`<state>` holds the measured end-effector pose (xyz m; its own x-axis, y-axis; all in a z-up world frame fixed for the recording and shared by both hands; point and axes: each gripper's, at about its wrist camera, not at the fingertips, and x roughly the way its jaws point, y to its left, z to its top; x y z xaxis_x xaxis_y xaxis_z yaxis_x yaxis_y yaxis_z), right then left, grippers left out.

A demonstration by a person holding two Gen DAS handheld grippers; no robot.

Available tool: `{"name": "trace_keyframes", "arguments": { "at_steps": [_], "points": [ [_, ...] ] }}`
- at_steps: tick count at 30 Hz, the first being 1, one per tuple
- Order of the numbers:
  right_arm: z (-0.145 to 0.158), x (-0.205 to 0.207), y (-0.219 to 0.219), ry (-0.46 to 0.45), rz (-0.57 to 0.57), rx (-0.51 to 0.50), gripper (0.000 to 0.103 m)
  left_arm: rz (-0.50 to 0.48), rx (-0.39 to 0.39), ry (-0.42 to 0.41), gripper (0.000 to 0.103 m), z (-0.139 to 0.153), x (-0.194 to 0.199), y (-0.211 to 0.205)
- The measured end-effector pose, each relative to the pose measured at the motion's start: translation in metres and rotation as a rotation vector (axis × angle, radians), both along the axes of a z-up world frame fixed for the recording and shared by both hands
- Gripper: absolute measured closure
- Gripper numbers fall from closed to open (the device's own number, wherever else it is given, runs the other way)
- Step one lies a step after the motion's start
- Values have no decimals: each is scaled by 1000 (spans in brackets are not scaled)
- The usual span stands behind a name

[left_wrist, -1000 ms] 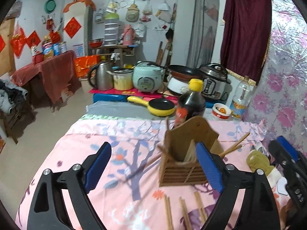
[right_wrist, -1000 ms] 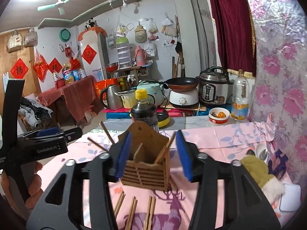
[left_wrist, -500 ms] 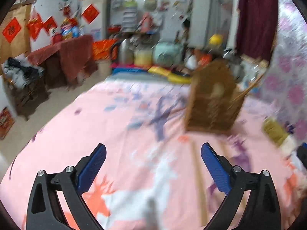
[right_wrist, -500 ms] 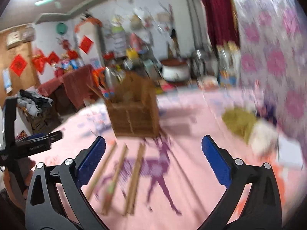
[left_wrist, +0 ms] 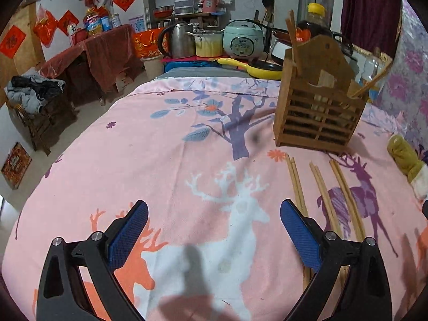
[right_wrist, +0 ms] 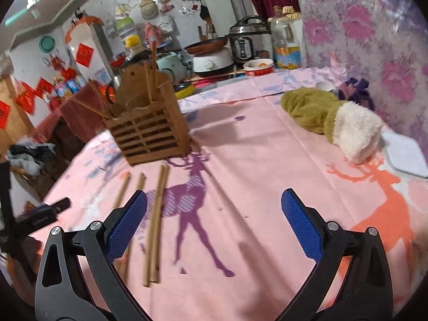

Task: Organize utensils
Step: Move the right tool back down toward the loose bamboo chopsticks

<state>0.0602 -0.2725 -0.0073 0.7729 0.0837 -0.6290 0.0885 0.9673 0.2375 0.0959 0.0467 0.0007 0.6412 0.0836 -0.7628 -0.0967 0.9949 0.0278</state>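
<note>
Jaws: both spread wide, empty; left gripper (left_wrist: 214, 230) and right gripper (right_wrist: 214, 224) have drawn back from the wooden holder (left_wrist: 318, 112), now clear of both. Three chopstick pairs (right_wrist: 155, 222) remain loose on the table (left_wrist: 165, 160), unsorted. Holder's contents partly hidden; pair ends are cut off behind gripper arms.

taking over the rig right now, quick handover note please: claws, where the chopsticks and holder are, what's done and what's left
Left claw: open, empty, above the pink cloth.
Right claw: open, empty, just right of the loose chopsticks.
Wooden holder: upright at the far side of the cloth, a few chopsticks already standing in it.
Loose chopsticks: three pairs lying side by side on the cloth in front of the holder.
Left: pick up each pair and put it in the holder.
</note>
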Motion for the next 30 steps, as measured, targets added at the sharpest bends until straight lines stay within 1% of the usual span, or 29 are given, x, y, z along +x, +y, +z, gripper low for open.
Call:
{"name": "trace_keyframes", "arguments": {
  "at_steps": [1,2,4,6,7,9,11,16,18,20,25,30],
  "points": [
    [1,-1,3,2,-18,-55,6,0,15,-2,6,0,0,-2],
    [3,-2,7,-15,-20,-104,6,2,27,-6,6,0,-2,-3],
    [6,-11,14,-84,-1,-183,6,9,49,-16,6,1,-3,-3],
    [9,-21,20,-132,14,-241,6,15,62,-20,6,2,-6,-3],
    [8,-28,23,-146,44,-259,6,11,56,-14,6,1,-10,-2],
    [8,-33,24,-142,86,-242,6,-3,36,2,6,0,-13,-1],
    [9,-34,21,-136,115,-197,6,-25,13,23,6,-3,-18,0],
    [1,-24,7,-48,131,-59,6,-66,-30,35,6,-4,-23,0],
    [-3,-20,2,-9,123,-26,6,-86,-39,40,6,-5,-23,-3],
    [-7,-18,3,4,121,-20,6,-110,-34,40,6,-5,-24,-8],
    [-7,-18,8,8,119,-63,6,-168,-21,38,6,-6,-27,-21],
    [-8,-16,6,24,106,-65,6,-216,-36,83,6,-15,-24,-29]
  ]
}}
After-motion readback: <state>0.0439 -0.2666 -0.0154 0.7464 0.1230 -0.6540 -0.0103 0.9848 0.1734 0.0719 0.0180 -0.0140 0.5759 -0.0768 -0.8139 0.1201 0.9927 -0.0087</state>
